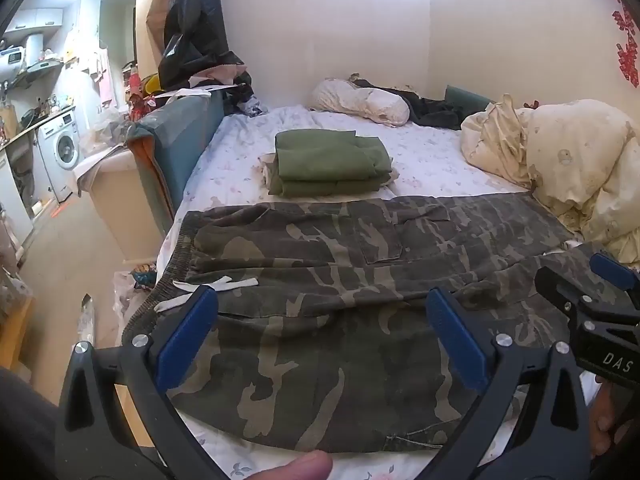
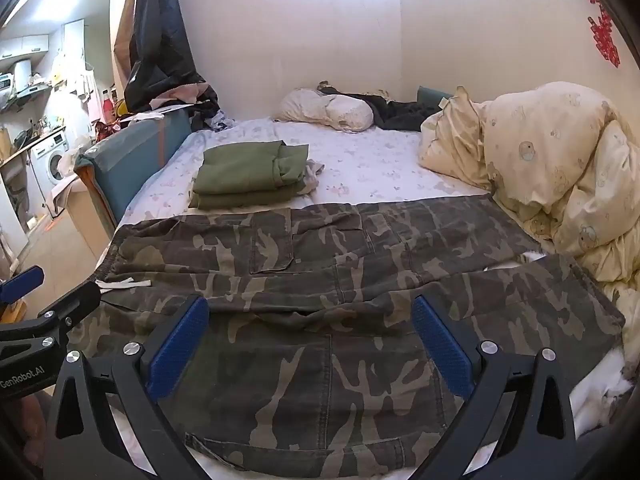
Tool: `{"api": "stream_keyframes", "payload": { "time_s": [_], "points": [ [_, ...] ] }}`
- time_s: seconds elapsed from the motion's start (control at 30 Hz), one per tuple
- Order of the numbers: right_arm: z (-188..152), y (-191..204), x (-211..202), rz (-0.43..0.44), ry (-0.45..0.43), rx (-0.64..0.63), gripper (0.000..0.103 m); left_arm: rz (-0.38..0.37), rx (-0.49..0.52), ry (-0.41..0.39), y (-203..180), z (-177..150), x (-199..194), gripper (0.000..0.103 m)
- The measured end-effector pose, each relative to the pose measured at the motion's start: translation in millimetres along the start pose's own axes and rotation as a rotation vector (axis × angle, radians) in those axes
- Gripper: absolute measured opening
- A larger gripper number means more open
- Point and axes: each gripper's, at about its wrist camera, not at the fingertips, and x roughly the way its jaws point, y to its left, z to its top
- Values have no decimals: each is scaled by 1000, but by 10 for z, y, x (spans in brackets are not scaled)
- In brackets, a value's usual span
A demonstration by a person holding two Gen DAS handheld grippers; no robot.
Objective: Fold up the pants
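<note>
Far left of the camouflage cargo pants (image 1: 360, 272), past the bed's edge, you have a washing machine (image 1: 64, 152) under a cluttered counter, and a teal padded panel (image 1: 180, 144) standing against the bed's (image 1: 432, 160) left side. The pants lie spread flat across the near part of the floral sheet, elastic waistband (image 1: 176, 272) at the left edge with its white drawstring (image 1: 216, 284) loose on the fabric, legs running rightward, the two legs parting slightly near the right end. Your left tool (image 1: 320, 316) hovers over the waist end, its blue-padded fingers spread wide with nothing between them. Beyond the pants, toward the wall, sits a folded olive green garment (image 1: 332, 160), and farther back a pale pillow (image 1: 360, 102) beside dark clothing. Your right tool (image 2: 312, 328) hangs over the middle of the pants, fingers likewise wide apart and empty. Right of the pants, a bunched cream duvet (image 2: 560, 176) touches the leg ends.
</note>
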Motion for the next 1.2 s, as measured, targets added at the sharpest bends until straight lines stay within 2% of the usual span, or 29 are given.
{"api": "stream_keyframes", "payload": {
  "time_s": [0.1,0.17,1.2],
  "points": [
    [7,-5,-12,16,-15,12,103,-5,-9,6,-15,45,21,103],
    [15,-5,-9,11,-8,10,103,-25,-32,-30,59,-14,-34,103],
    [18,26,54,3,20,2,103,-9,-35,-17,71,3,-16,103]
  ]
}}
